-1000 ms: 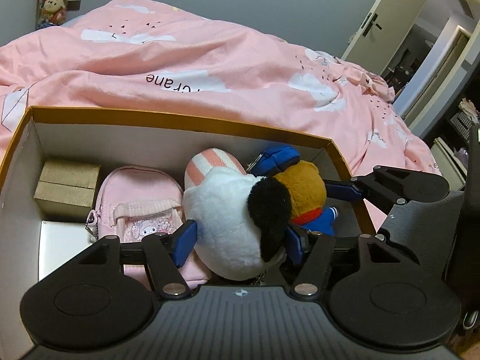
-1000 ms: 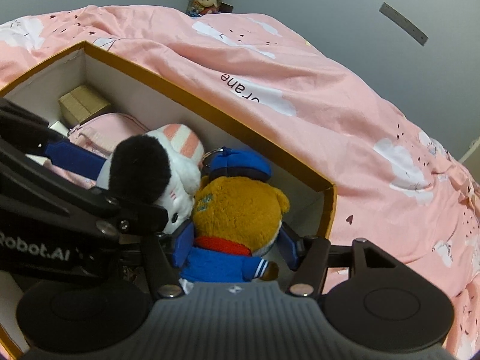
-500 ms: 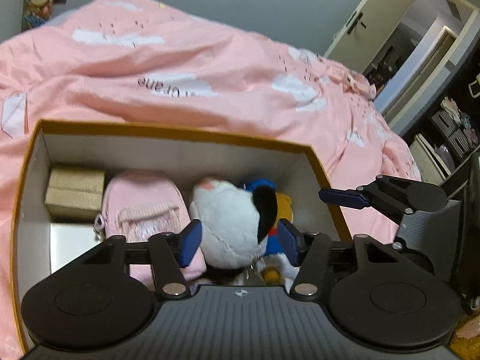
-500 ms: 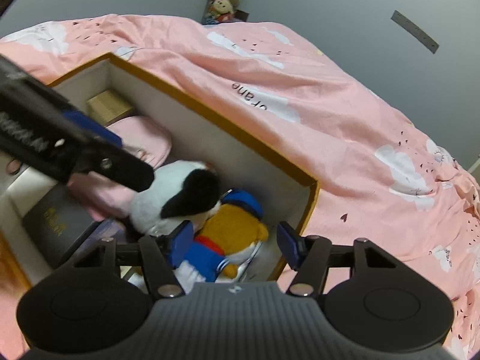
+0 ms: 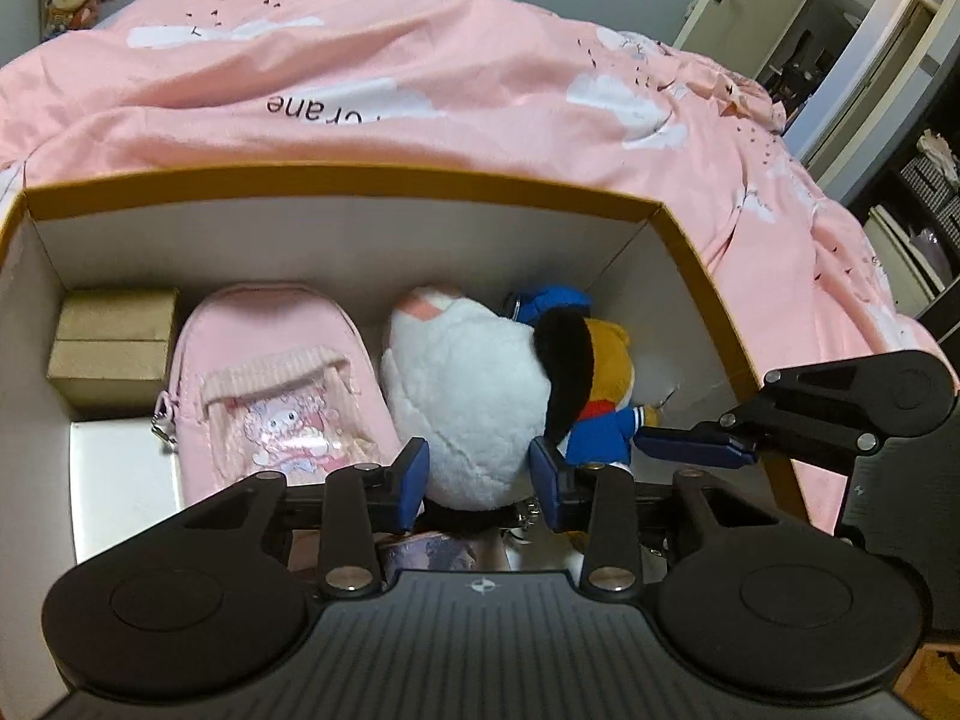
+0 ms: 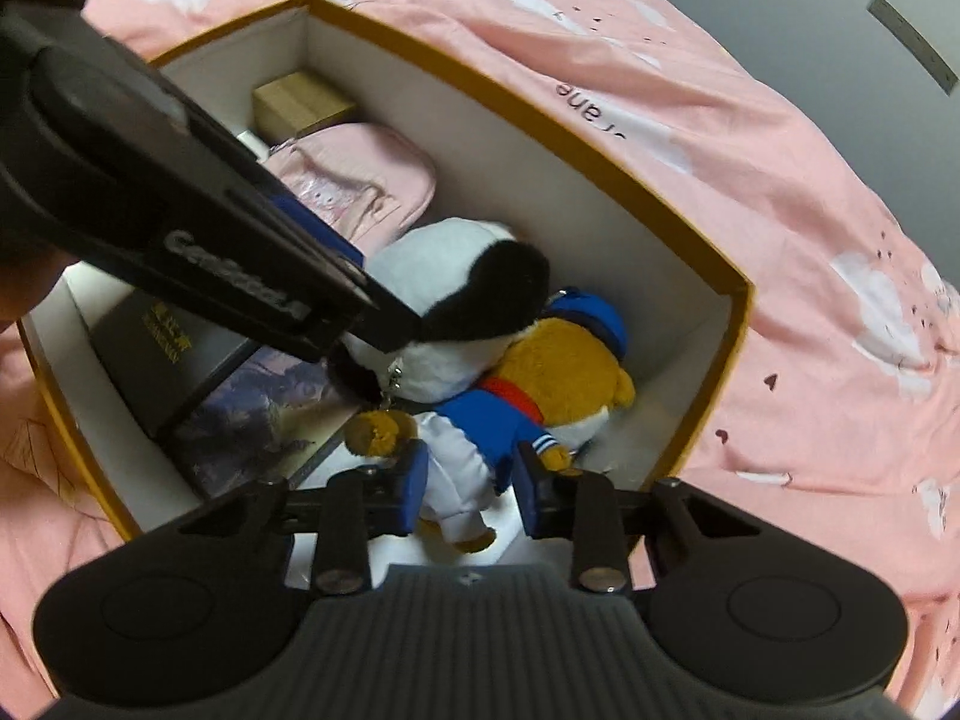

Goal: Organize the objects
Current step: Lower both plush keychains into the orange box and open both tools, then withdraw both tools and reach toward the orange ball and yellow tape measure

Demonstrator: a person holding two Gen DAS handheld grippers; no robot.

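Left wrist: my left gripper (image 5: 480,483) has narrowed since earlier, closing round the white plush (image 5: 465,402), touching unclear.

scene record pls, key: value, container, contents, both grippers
container: open box with orange rim, on pink duvet
contents: tan carton, pink pouch, white plush, bear in blue sailor suit, dark book
left gripper: jaws closing, white plush between them
right gripper: jaws closing, bear's lower body between them
contact: unclear for both
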